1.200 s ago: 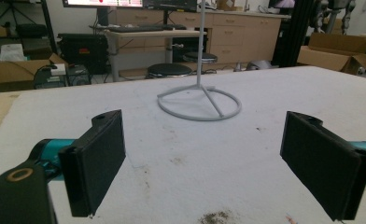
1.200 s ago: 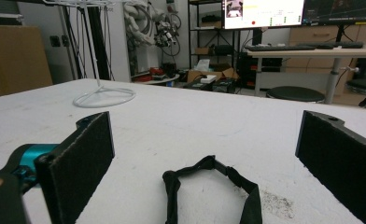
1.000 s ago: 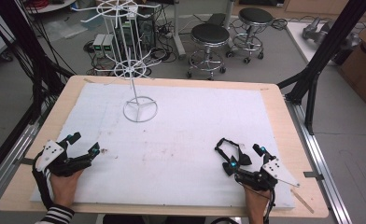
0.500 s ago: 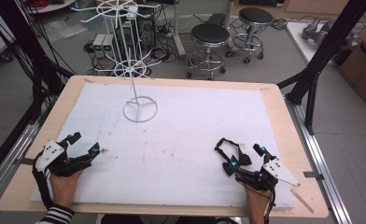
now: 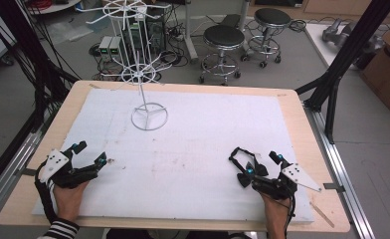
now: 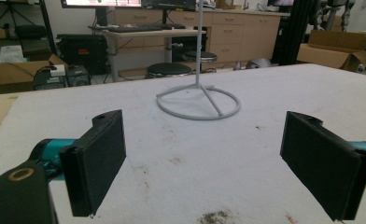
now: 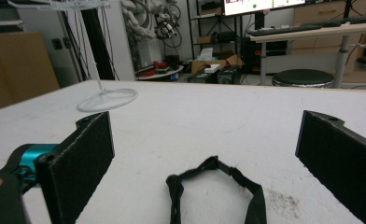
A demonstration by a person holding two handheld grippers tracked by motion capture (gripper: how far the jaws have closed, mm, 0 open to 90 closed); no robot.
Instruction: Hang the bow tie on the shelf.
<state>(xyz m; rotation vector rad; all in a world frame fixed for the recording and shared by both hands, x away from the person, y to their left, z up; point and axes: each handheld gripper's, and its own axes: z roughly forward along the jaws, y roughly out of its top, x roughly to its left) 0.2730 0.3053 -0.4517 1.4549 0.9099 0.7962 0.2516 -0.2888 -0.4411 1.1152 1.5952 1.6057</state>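
Note:
A white wire display stand (image 5: 144, 74) rises from a ring base (image 5: 149, 117) at the back left of the white mat (image 5: 203, 129). A black strap loop (image 5: 243, 159) lies flat on the mat near the front right. My right gripper (image 5: 261, 165) rests just behind it, open, with the strap (image 7: 214, 184) on the mat between and ahead of its jaws, untouched. My left gripper (image 5: 90, 153) sits open at the front left with nothing between its jaws. The left gripper (image 6: 211, 163) faces the stand's base (image 6: 198, 100). From the right gripper (image 7: 204, 156) the base (image 7: 107, 99) shows far left.
The mat covers a wooden table (image 5: 302, 129) framed by black struts (image 5: 342, 64). Two round stools (image 5: 224, 37) and cables stand on the floor beyond the far edge. A dark stain (image 6: 214, 217) marks the mat near the left gripper.

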